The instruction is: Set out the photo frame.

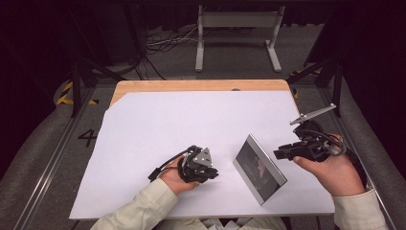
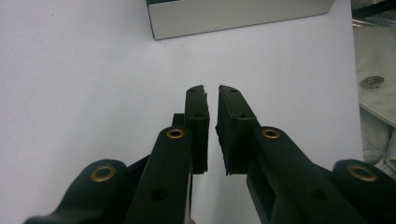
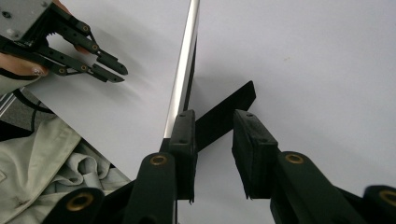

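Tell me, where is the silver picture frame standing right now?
In the high view the silver picture frame stands on the white sheet, at the near right, between the left gripper and the right gripper.

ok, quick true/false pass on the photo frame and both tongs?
1. The photo frame stands propped on the white sheet. True.
2. The left tongs hold the frame. False: nothing lies between the jaws, and the frame stands apart ahead of them.
3. The right tongs are beside the frame's edge, jaws apart. True.
4. The frame lies flat, face down. False: it stands tilted on its black stand.
5. The left tongs rest on bare wood. False: they are over the white sheet.
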Action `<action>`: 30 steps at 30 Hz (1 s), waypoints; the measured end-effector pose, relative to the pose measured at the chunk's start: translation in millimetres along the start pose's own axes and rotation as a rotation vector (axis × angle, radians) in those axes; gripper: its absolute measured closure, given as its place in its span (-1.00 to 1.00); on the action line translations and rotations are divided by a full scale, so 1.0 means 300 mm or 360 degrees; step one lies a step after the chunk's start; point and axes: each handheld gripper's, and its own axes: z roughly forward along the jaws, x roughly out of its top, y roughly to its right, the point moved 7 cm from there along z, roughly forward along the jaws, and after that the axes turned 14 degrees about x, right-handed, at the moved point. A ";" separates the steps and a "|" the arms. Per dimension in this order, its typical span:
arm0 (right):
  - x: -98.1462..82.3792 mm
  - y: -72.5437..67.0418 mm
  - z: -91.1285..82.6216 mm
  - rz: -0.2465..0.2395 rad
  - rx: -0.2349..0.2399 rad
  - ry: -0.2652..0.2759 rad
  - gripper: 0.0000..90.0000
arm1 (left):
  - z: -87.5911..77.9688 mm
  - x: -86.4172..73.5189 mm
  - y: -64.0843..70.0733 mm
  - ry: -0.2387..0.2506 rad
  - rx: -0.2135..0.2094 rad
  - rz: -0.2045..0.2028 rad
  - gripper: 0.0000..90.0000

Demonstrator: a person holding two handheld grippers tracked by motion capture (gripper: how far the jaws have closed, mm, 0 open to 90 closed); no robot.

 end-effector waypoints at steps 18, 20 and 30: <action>0.015 -0.041 0.036 0.0081 0.0027 0.0027 0.38 | 0.002 0.000 0.003 -0.0006 0.0000 0.0013 0.83; 0.014 -0.041 0.042 0.0080 0.0026 0.0022 0.37 | 0.002 0.000 0.003 -0.0006 0.0000 0.0015 0.83; 0.007 -0.047 0.087 0.0077 0.0049 -0.0019 0.32 | 0.002 0.000 0.005 -0.0009 -0.0002 0.0017 0.83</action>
